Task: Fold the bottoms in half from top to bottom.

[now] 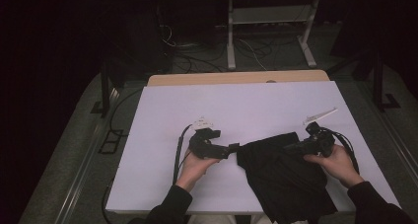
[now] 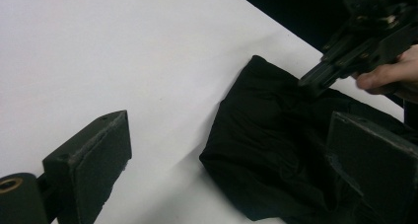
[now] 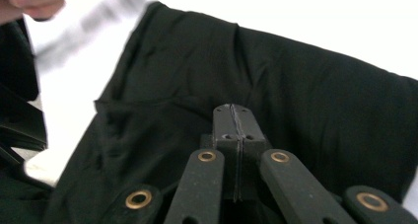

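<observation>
A crumpled black cloth (image 1: 281, 177) lies on the white table (image 1: 236, 105) at the front right and hangs over the near edge. My right gripper (image 1: 292, 147) comes in from the right, and its jaws are shut on a fold at the cloth's upper edge (image 3: 162, 76). In the right gripper view the fingertips (image 3: 224, 120) press flat together. My left gripper (image 1: 233, 148) sits at the cloth's left corner. Its jaws stand wide open in the left gripper view, with the cloth (image 2: 276, 145) lying between them, close to the right pad (image 2: 374, 160). The right gripper (image 2: 311, 83) appears there too.
A thin white strip (image 1: 320, 115) lies on the table behind the right hand. Beyond the far table edge a wooden board (image 1: 236, 78) shows, with a white metal frame (image 1: 268, 31) and floor cables behind. White tabletop stretches left and behind the grippers.
</observation>
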The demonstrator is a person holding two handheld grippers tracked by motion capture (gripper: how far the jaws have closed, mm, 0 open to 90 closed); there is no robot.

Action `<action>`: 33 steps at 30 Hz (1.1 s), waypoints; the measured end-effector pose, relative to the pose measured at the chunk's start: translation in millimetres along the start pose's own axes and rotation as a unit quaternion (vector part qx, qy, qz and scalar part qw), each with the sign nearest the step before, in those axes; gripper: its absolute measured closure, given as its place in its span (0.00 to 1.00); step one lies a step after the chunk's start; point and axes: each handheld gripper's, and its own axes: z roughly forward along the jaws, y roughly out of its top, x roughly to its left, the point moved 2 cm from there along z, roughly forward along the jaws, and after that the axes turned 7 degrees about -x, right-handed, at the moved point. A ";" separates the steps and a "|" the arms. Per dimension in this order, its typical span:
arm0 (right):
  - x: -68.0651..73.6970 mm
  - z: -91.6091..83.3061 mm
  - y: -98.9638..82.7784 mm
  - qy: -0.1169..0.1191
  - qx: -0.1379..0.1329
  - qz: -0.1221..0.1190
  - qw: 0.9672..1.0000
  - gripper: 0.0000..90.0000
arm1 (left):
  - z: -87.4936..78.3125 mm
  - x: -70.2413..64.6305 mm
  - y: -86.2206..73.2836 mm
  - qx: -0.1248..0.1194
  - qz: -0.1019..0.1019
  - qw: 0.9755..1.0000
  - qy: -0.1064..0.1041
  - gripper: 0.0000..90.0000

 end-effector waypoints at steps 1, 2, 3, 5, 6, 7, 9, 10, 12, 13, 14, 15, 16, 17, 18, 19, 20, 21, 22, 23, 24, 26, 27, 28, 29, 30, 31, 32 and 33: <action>-1.3 2.9 0.1 0.001 0.006 0.001 1.000 0.98 | 0.0 0.1 -0.2 0.000 0.000 1.000 0.000 0.04; -2.0 5.7 0.0 -0.001 0.012 0.001 1.000 0.98 | 0.2 0.1 -0.4 0.001 0.000 1.000 0.000 0.04; -2.4 8.4 -0.2 -0.002 0.018 0.002 1.000 0.98 | 0.4 0.1 -0.5 0.001 0.001 1.000 0.000 0.04; -2.3 12.5 -1.1 0.003 0.028 0.005 1.000 0.98 | 0.8 -0.2 -0.7 0.002 0.000 1.000 0.000 0.04; -2.2 14.5 -1.6 0.007 0.033 0.004 0.999 0.98 | 1.1 -0.1 -0.8 0.003 0.001 1.000 -0.001 0.04; -2.1 16.3 -2.2 0.011 0.039 0.003 0.999 0.98 | 1.3 -0.1 -1.0 0.004 0.002 1.000 -0.001 0.04; -1.4 19.2 -3.3 0.021 0.046 0.004 0.999 0.98 | 1.7 -0.4 -1.4 0.005 0.002 1.000 -0.001 0.04; -1.1 20.1 -3.7 0.027 0.048 0.004 0.998 0.98 | 1.8 -0.5 -1.5 0.006 0.002 1.000 -0.001 0.04; 0.0 20.6 -4.1 0.039 0.049 0.009 0.998 0.98 | 1.9 -0.6 -1.8 0.006 0.002 1.000 -0.001 0.04; 0.9 20.1 -4.0 0.044 0.048 0.011 0.998 0.98 | 2.1 -0.7 -2.0 0.006 0.002 1.000 -0.001 0.04; 2.1 19.5 -4.0 0.048 0.047 0.010 0.998 0.98 | 2.2 -0.7 -2.3 0.007 0.003 1.000 -0.001 0.04; 3.7 18.8 -4.0 0.052 0.046 0.008 0.998 0.98 | 2.2 -0.8 -2.6 0.008 0.004 1.000 -0.001 0.04; 5.8 17.6 -4.3 0.056 0.047 0.006 0.997 0.98 | 2.2 -0.8 -2.9 0.009 0.004 1.000 0.000 0.04; 8.2 16.3 -4.8 0.061 0.046 0.004 0.997 0.98 | 2.3 -0.9 -3.2 0.009 0.003 1.000 0.000 0.04; 11.0 15.1 -5.6 0.065 0.047 0.002 0.997 0.98 | 2.4 -0.9 -3.3 0.009 0.004 1.000 0.000 0.04; 14.0 14.1 -6.8 0.068 0.049 -0.001 0.997 0.98 | 2.3 -0.9 -3.2 0.010 0.004 1.000 0.000 0.04; 17.3 13.2 -8.1 0.072 0.052 -0.004 0.996 0.98 | 2.2 -1.0 -3.2 0.009 0.004 1.000 0.000 0.04; 20.5 12.6 -9.5 0.076 0.055 -0.009 0.996 0.98 | 2.2 -0.9 -3.2 0.010 0.004 1.000 0.000 0.04; 23.9 11.8 -11.2 0.079 0.057 -0.014 0.995 0.98 | 2.4 -0.9 -3.4 0.010 0.005 1.000 0.000 0.04; 26.9 11.2 -13.0 0.084 0.059 -0.016 0.995 0.98 | 2.5 -0.8 -3.6 0.011 0.005 1.000 0.001 0.04; 29.7 10.8 -14.8 0.088 0.062 -0.018 0.994 0.98 | 2.6 -0.7 -3.8 0.011 0.005 1.000 0.001 0.04; 35.1 10.1 -18.4 0.094 0.068 -0.024 0.993 0.98 | 3.1 -0.6 -4.4 0.014 0.007 1.000 0.001 0.04; 37.6 9.8 -20.3 0.096 0.072 -0.027 0.992 0.98 | 3.4 -0.6 -4.6 0.014 0.007 1.000 0.002 0.04; 40.3 9.4 -22.0 0.099 0.077 -0.028 0.992 0.98 | 3.7 -0.6 -4.7 0.015 0.007 1.000 0.002 0.04; 43.0 9.1 -23.8 0.103 0.080 -0.031 0.991 0.98 | 3.9 -0.5 -4.9 0.015 0.007 1.000 0.002 0.04; 45.7 9.0 -25.5 0.106 0.080 -0.035 0.991 0.98 | 4.3 -0.4 -5.0 0.016 0.008 1.000 0.002 0.04; 48.2 8.9 -27.3 0.108 0.083 -0.037 0.990 0.98 | 4.6 -0.4 -5.2 0.017 0.008 1.000 0.002 0.04; 50.5 9.2 -29.0 0.111 0.088 -0.040 0.989 0.98 | 4.9 -0.4 -5.4 0.017 0.009 1.000 0.002 0.04; 52.8 9.7 -30.9 0.111 0.090 -0.044 0.989 0.98 | 5.2 -0.5 -5.6 0.018 0.010 1.000 0.002 0.04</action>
